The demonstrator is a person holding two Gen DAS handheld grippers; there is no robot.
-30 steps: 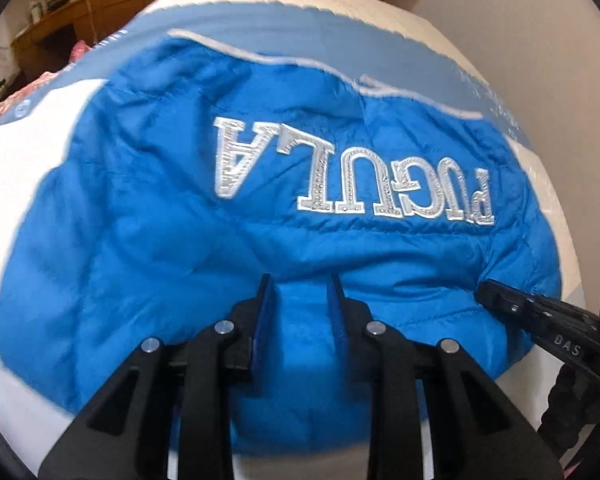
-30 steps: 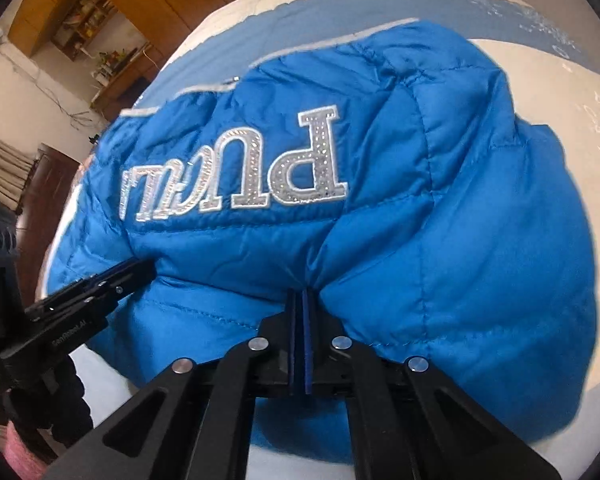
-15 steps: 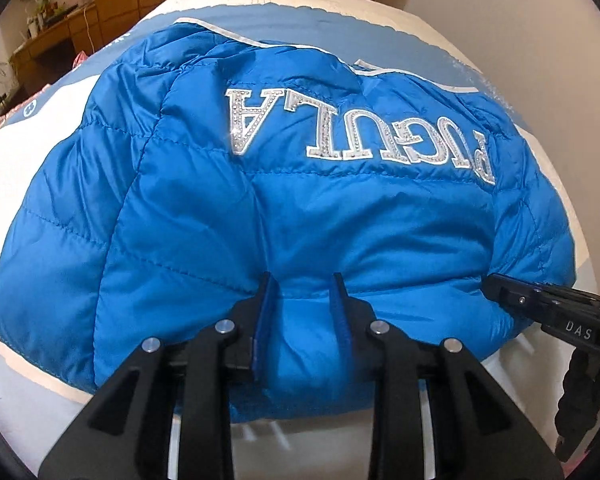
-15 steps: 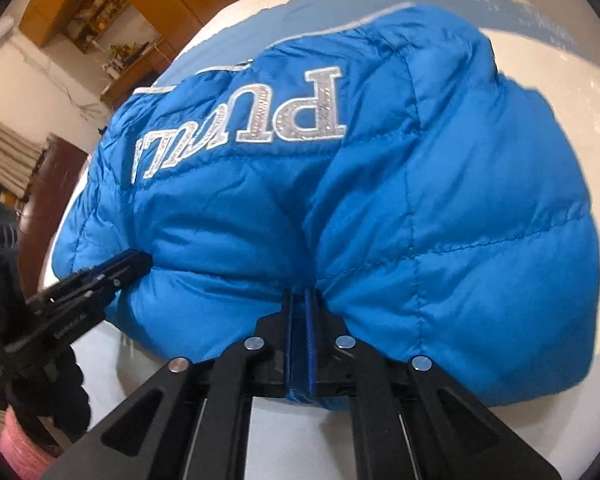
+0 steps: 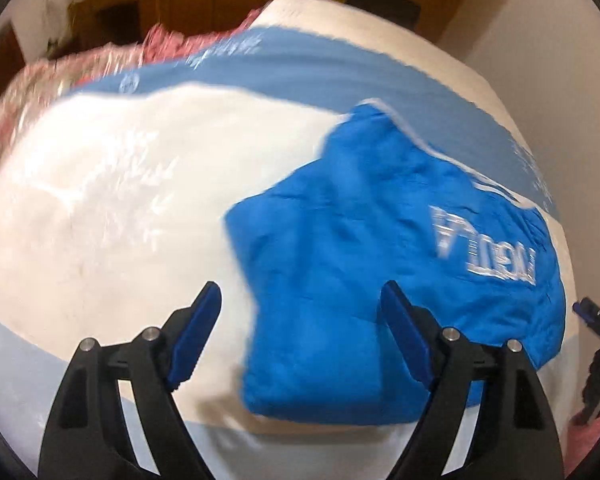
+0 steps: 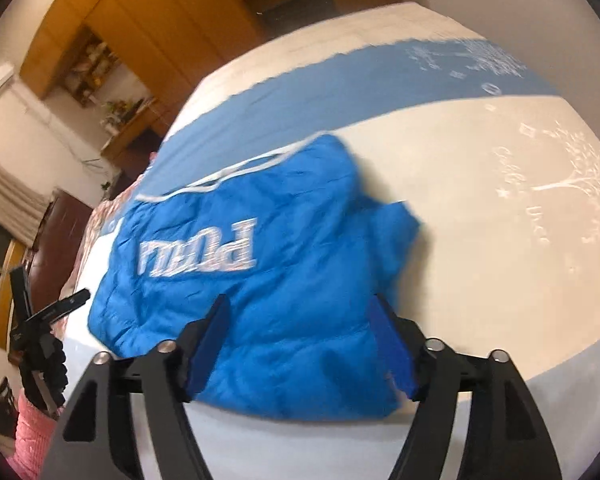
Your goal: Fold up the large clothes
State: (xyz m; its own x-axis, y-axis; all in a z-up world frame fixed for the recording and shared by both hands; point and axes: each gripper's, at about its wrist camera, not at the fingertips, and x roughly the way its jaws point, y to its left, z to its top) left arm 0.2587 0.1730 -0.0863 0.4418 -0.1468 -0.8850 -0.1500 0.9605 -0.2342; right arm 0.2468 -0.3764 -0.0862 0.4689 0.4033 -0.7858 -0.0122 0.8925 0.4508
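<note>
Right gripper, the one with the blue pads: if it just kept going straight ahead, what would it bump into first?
Most likely the blue puffer jacket. The open right gripper points straight at its near edge, though blur makes depth uncertain.

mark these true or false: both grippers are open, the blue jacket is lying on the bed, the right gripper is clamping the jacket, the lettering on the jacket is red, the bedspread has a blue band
1. Both grippers are open. True: the left gripper and the right gripper both stand with fingers wide apart.
2. The blue jacket lies on the bed. True.
3. The right gripper is clamping the jacket. False: its fingers are spread, with no fabric pinched.
4. The lettering is red. False: it is silvery white.
5. The bedspread has a blue band. True.
</note>
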